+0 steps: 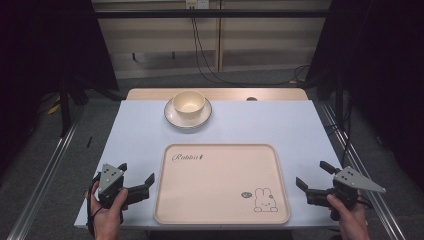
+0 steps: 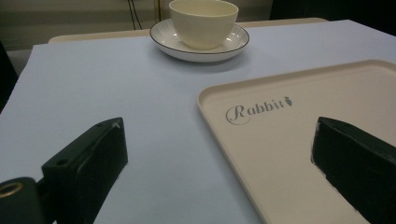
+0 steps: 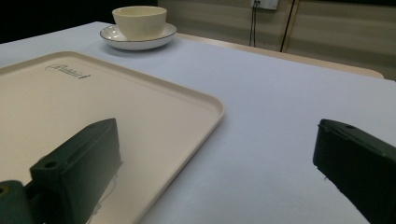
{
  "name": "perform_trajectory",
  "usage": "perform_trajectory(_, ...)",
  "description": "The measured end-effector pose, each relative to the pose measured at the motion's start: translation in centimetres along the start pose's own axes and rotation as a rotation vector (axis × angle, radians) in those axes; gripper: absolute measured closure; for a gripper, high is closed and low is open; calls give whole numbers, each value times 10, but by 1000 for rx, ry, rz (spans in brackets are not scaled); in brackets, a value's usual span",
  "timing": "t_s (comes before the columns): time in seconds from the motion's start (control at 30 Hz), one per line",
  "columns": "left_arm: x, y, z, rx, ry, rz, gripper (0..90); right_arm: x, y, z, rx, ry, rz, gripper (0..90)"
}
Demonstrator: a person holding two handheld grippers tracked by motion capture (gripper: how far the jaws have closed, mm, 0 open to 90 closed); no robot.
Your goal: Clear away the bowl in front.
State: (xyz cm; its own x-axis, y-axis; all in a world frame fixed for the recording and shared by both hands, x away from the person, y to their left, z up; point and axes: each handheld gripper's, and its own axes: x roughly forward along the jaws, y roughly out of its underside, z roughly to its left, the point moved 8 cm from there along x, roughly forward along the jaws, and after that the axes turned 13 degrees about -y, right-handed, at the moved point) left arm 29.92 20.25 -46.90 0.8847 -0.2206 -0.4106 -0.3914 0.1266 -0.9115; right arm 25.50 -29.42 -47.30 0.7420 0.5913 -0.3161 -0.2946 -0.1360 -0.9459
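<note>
Lying flat, tray (image 1: 220,185) long axis front-to-back; both grippers flank it, jaws wide.

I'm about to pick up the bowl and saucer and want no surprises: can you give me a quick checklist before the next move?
1. Left gripper open, nothing between its jaws: ok.
2. Right gripper open, nothing held: ok.
3. Bowl upright on the saucer: ok.
4. Tray bare, ready to receive things: ok.
5. Path across the table from grippers to bowl free of things: ok.
6. Bowl empty inside: ok in the high view.
</note>
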Motion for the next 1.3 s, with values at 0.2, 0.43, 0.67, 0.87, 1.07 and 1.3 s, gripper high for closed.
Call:
perform_trajectory(0.2,-1,-1,-1,5,-13,-1,32,0,-1,-1,6,-11,-3,10)
perform_trajectory(0.43,-1,-1,0,-7,1,-4,27,0,-1,0,11,-26,-6,14)
perform_trajectory(0.67,-1,-7,-4,3,11,-12,27,-1,-2,0,12,-32,-11,14)
perform_trajectory(0.87,8,-15,-7,5,17,-12,28,0,-3,0,18,-30,-17,13)
perform_trajectory(1.07,13,-25,-12,15,62,-30,22,0,-4,1,22,-34,-21,13)
perform_trajectory(1.3,20,-31,-13,20,77,-37,26,0,-3,1,21,-37,-19,13)
